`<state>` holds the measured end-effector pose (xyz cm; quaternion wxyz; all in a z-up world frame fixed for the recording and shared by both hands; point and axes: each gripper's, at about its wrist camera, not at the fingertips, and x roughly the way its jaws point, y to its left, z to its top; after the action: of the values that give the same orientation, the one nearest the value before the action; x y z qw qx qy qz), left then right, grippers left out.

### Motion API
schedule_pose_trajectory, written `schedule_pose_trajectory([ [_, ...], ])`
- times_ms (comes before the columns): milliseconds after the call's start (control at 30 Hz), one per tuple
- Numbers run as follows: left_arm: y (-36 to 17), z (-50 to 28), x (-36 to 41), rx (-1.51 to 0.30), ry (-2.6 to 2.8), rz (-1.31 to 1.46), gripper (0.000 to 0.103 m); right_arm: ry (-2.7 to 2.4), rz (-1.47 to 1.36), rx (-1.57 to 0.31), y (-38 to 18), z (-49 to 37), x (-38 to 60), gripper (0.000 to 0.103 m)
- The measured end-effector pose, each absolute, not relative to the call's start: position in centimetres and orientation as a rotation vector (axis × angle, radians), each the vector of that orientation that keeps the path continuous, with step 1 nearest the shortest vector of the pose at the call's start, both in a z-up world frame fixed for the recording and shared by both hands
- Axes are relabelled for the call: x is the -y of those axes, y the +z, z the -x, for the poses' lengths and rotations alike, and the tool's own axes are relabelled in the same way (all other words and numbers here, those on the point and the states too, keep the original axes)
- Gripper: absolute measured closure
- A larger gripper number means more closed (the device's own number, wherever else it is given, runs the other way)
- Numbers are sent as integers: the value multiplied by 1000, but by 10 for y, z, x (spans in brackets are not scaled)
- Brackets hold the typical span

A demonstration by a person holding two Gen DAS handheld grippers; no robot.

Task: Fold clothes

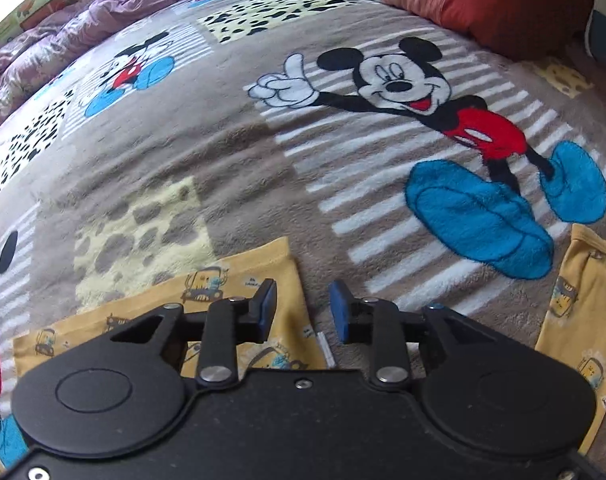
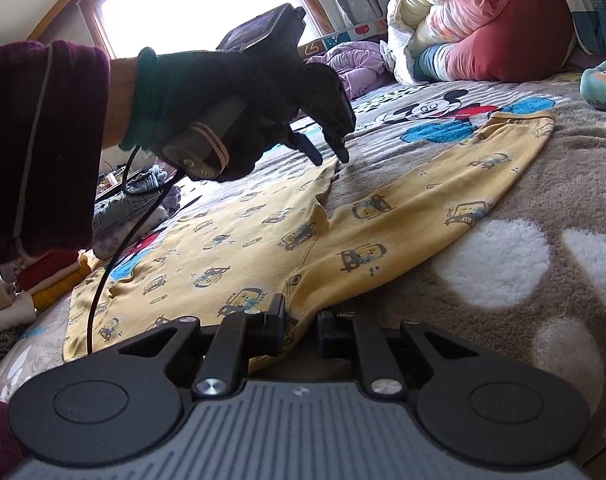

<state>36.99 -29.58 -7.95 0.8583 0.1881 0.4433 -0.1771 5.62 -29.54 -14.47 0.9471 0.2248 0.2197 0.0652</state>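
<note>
Yellow pyjama trousers (image 2: 263,240) with small car prints lie spread flat on a Mickey Mouse blanket (image 2: 543,200). In the left wrist view one leg's cuff (image 1: 239,276) lies under my left gripper (image 1: 303,308), and the other leg (image 1: 579,300) is at the right edge. The left gripper is open, its blue pads apart over bare blanket (image 1: 223,140) beside that cuff. From the right wrist view a black-gloved hand (image 2: 207,92) holds the left gripper (image 2: 331,156) just above the cuff end. My right gripper (image 2: 302,322) sits low at the garment's near edge, jaws slightly apart, with the yellow hem lying in the gap.
Rolled quilts and a red pillow (image 2: 503,20) are stacked at the head of the bed. A purple quilt (image 1: 83,20) lies along the far side. A teal soft item (image 2: 603,84) sits at the right. Loose clothes (image 2: 7,300) are piled at the left, below the window (image 2: 191,4).
</note>
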Motion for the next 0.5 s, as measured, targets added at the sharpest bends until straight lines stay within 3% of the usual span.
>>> schedule_pose_trajectory([
  [233,-90,-376,304,-959,-348,-444,77,137,-464,-457,-146,-58,297,87],
  [500,-100,-374,322,-944,-302,-576,86,141,-471,-464,-146,-60,297,87],
])
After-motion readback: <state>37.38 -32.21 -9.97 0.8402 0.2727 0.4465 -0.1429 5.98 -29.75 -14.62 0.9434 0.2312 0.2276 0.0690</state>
